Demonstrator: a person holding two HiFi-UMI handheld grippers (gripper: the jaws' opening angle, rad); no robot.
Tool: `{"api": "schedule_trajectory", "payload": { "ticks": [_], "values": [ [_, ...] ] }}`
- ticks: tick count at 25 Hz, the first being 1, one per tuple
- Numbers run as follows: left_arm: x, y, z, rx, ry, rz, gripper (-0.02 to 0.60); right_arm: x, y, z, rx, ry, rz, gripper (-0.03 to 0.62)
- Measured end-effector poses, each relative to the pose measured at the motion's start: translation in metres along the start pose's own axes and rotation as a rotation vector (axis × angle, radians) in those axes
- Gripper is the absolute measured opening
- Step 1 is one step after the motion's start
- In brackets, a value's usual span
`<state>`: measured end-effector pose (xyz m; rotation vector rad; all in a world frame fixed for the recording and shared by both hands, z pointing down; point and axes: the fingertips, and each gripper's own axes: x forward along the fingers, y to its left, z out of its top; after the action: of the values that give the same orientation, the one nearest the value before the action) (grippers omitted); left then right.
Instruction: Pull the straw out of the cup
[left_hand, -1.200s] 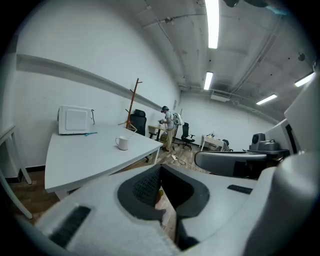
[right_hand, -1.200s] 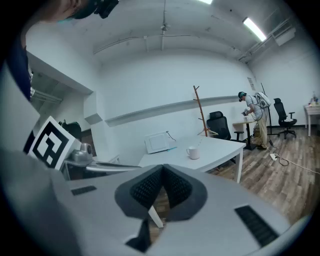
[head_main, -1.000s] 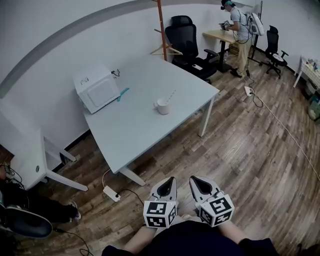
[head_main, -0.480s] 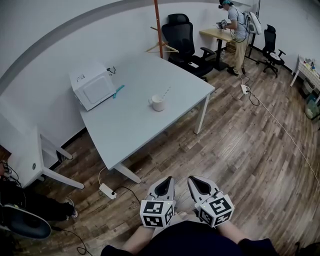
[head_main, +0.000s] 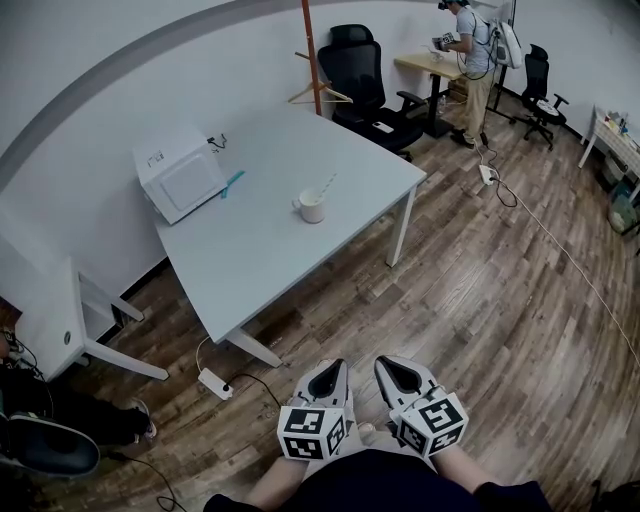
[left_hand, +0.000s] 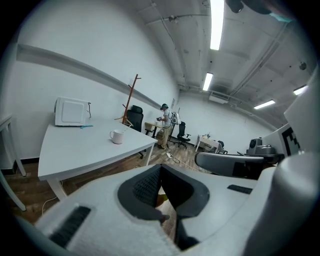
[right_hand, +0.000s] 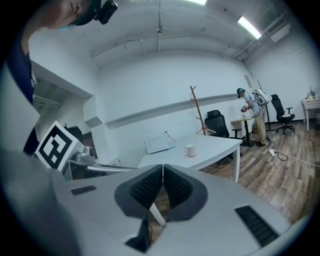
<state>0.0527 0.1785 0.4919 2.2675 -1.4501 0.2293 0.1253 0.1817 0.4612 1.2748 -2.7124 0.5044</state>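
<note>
A white cup (head_main: 312, 208) with a pale straw (head_main: 325, 187) leaning out of it stands on the grey table (head_main: 260, 250), far ahead of both grippers. My left gripper (head_main: 339, 365) and right gripper (head_main: 384, 362) are held side by side low over the wooden floor, near my body. Both are shut with nothing in them. In the left gripper view the cup (left_hand: 117, 136) is small and far beyond the left gripper (left_hand: 160, 167). The right gripper view shows the cup (right_hand: 190, 149) and straw (right_hand: 195, 141) well past the right gripper (right_hand: 163, 166).
A white microwave (head_main: 178, 173) and a teal item (head_main: 232, 183) sit at the table's back left. A coat stand (head_main: 310, 60), black office chairs (head_main: 362, 75) and a person (head_main: 477, 55) at a far desk lie beyond. A power strip (head_main: 215, 383) lies on the floor.
The head view has drifted a little, so the table and cup sit slightly further left in the picture. Both grippers stay shut and in the same place.
</note>
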Motion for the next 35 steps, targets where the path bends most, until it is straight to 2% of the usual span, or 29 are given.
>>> {"api": "schedule_trajectory", "payload": {
  "ticks": [9, 18, 31, 35],
  "values": [
    [0.028, 0.014, 0.019, 0.045, -0.026, 0.008, 0.012, 0.017, -0.018, 0.009, 0.011, -0.002, -0.024, 0.031],
    [0.067, 0.043, 0.034, 0.044, -0.019, 0.02, 0.012, 0.062, -0.04, 0.02, -0.001, 0.012, -0.015, 0.031],
    [0.132, 0.092, 0.081, 0.031, -0.015, 0.016, 0.012, 0.137, -0.079, 0.055, -0.012, 0.034, -0.019, 0.031],
    [0.144, 0.111, 0.099, 0.026, -0.023, 0.015, 0.012, 0.166, -0.079, 0.066, -0.011, 0.045, -0.003, 0.031]
  ]
}}
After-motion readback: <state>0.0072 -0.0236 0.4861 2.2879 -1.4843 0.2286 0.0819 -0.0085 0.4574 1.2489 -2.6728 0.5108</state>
